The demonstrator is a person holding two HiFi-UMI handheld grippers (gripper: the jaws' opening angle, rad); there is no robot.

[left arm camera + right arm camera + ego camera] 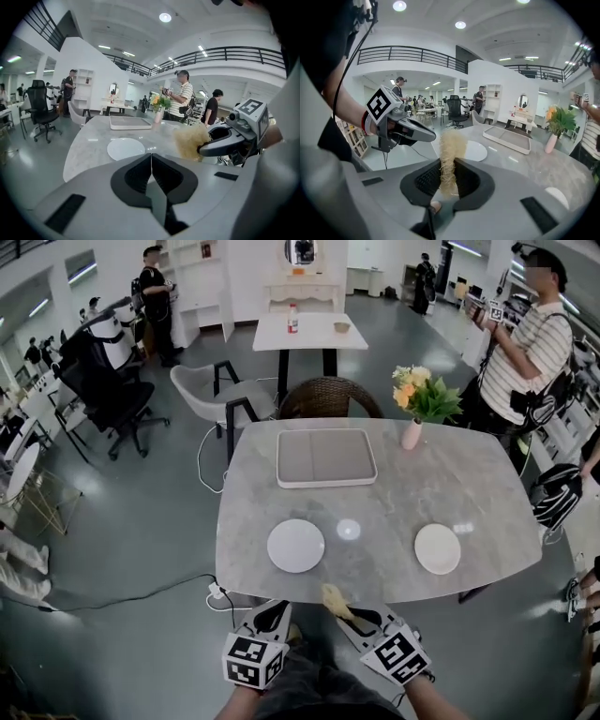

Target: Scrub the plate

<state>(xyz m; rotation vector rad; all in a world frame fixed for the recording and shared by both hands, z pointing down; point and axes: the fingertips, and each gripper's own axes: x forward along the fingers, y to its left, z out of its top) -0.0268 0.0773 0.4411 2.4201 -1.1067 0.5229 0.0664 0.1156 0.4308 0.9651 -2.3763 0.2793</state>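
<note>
Evidently, scrubbing has not begun. Two white plates lie on the grey marbled desk: one plate at lower centre-left of the head view and a second plate at lower right, well apart. Both appear bare, round and shallow, with no visible soiling, foam or water; fine residue cannot be judged at this size. Nothing touches either of them. Which plate is meant cannot be told.

The right gripper sits at the bottom edge of the head view, short of the desk's near rim. Its jaws are clamped on a pale yellow fibrous scrubber, which stands up from between them as a frayed tuft. The left gripper, beside it at lower left of centre, has its jaws together with nothing between them.

Done: the scrubber is in hand. Left: bringing it to a plate, probably steadying that plate with the left gripper, and rubbing its face. An unsteadied plate would likely slide on the smooth desk.
</note>
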